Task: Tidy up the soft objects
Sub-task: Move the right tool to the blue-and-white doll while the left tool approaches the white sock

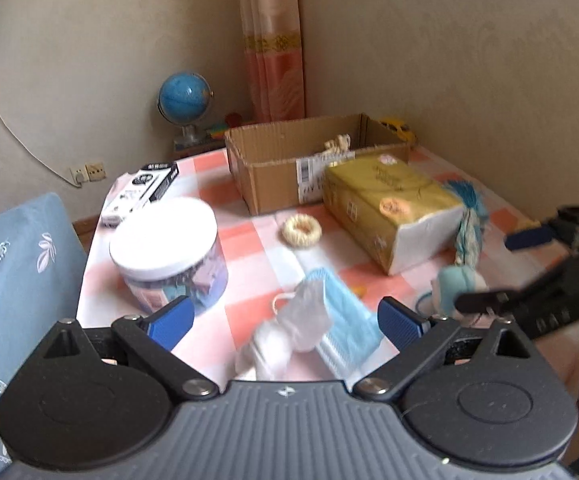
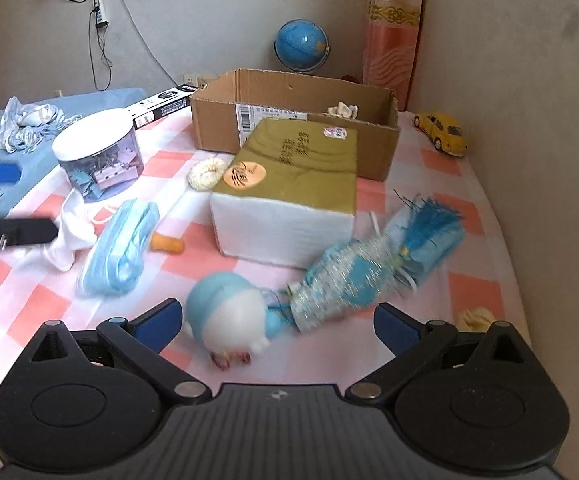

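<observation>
Masks [image 1: 341, 320] – blue stack with a white one [image 1: 303, 314] crumpled against it – lie on the checked counter [image 1: 249, 240] straight ahead of the left gripper [image 1: 285, 320], fingers spread wide, nothing held. Plush [image 2: 229, 320], blue and white, sits between the right gripper's [image 2: 277, 326] fingers, which are also spread with no contact visible; a blue glittery tasseled piece [image 2: 369, 268] lies just right of the plush, touching it. Tissue pack [image 2: 289, 188] is mid-counter, its far end against the cardboard box [image 2: 297, 112], which is open with a small pale item [image 2: 343, 110] inside – too small to identify. Cream ring [image 1: 301, 230] lies near the tissue pack's left side. Jar [image 1: 169, 252] with white lid is left of the masks; black-and-white carton [image 1: 141, 192] behind it. Yellow toy car [image 2: 441, 132] sits right of the box near the wall. Orange bit [image 2: 167, 244] lies between masks and tissue pack. Both views are slightly blurred.
</observation>
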`<state>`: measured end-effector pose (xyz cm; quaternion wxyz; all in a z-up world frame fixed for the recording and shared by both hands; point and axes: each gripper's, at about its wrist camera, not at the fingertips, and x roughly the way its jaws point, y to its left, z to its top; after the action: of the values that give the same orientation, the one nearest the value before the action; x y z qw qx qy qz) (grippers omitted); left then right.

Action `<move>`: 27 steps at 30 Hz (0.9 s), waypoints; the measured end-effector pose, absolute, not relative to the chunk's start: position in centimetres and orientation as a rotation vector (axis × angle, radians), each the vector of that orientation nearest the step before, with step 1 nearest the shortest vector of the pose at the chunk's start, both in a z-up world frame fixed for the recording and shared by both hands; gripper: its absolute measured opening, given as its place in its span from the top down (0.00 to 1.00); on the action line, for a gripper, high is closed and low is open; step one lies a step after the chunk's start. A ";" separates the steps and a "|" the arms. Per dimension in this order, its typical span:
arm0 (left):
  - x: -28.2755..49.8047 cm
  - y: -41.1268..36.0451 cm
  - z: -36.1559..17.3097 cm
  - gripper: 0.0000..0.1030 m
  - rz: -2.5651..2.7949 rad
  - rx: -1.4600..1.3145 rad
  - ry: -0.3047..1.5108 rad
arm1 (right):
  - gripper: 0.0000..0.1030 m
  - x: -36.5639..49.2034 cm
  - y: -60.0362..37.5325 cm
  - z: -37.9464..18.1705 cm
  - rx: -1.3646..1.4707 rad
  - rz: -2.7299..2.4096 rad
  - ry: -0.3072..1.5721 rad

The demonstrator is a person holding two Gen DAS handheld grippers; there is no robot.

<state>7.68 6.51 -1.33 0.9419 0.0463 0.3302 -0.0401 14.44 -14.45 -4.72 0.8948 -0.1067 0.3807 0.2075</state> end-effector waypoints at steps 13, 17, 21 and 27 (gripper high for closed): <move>7.8 7.9 -3.9 0.05 -0.102 0.119 0.745 | 0.00 14.5 -14.4 -7.2 -0.249 0.358 0.869; 8.1 8.6 -4.1 0.05 -0.120 0.116 0.758 | 0.00 14.2 -15.0 -7.6 -0.231 0.376 0.868; 8.6 8.9 -4.5 0.05 -0.153 0.120 0.781 | 0.00 13.9 -15.2 -7.9 -0.230 0.392 0.838; 9.4 9.1 -5.1 0.14 -0.201 0.164 0.797 | 0.00 13.5 -15.5 -8.1 -0.220 0.394 0.803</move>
<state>9.41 9.13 -5.13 0.9134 0.0797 0.3870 -0.0977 13.49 -15.53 -8.07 0.8959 -0.1062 0.3873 0.1902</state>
